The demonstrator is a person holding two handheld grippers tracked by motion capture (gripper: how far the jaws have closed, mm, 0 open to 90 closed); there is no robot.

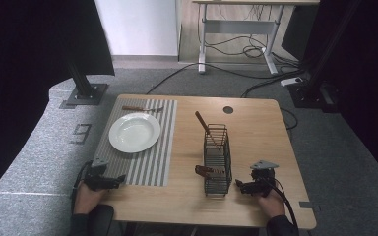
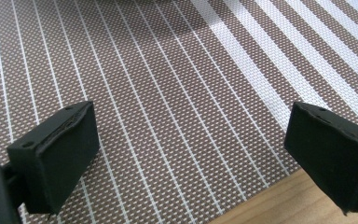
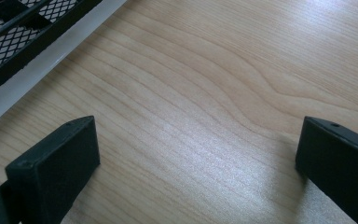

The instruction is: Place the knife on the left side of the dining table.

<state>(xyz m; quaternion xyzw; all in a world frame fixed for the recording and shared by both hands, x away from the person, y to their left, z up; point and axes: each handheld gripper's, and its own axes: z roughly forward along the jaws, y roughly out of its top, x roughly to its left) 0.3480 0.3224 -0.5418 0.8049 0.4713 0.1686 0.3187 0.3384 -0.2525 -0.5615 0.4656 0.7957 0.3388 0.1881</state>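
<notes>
Wooden-handled cutlery sits in the black wire caddy (image 1: 217, 160) at the middle of the desk (image 1: 256, 128): one handle (image 1: 204, 124) leans out of the far end, another (image 1: 205, 170) pokes through the near left side. The right tongs (image 1: 241, 186) rest on bare wood just right of the caddy's near end, spread wide and holding nothing; their own view shows the mesh base (image 3: 23, 37) at upper left. The left tongs (image 1: 113, 181), also wide and empty, lie over the near edge of the striped placemat (image 2: 168, 93), well apart from the caddy. A white plate (image 1: 134, 132) sits farther back on the mat.
</notes>
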